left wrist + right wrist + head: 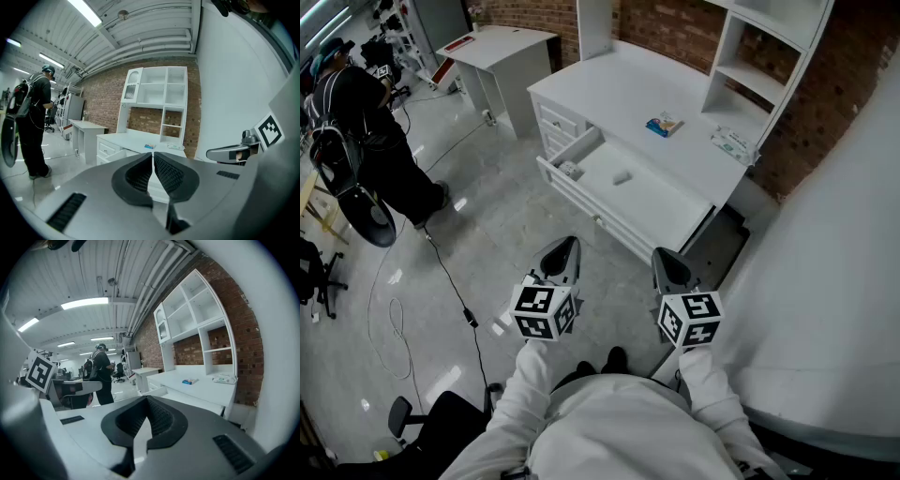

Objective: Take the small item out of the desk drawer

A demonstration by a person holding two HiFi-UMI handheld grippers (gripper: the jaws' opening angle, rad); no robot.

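Observation:
The white desk's wide drawer [661, 204] stands pulled out. A small pale item [622, 177] lies on its floor, and another small thing [570, 171] sits in the narrow left compartment. My left gripper [563, 251] and right gripper [669, 263] hover side by side over the floor, short of the drawer's front, both shut and empty. In the left gripper view the left gripper [153, 157] has its pads touching, with the desk [136, 139] beyond. The right gripper view shows the right gripper [148, 402] shut, facing the desk [201, 386].
On the desk top [619, 84] lie a blue packet [664, 125] and a white packet [733, 143]; shelves [759, 56] rise behind. A person [361, 131] stands at the left near a second white table [497, 45]. A cable [450, 281] trails on the floor. A white wall [834, 281] is at the right.

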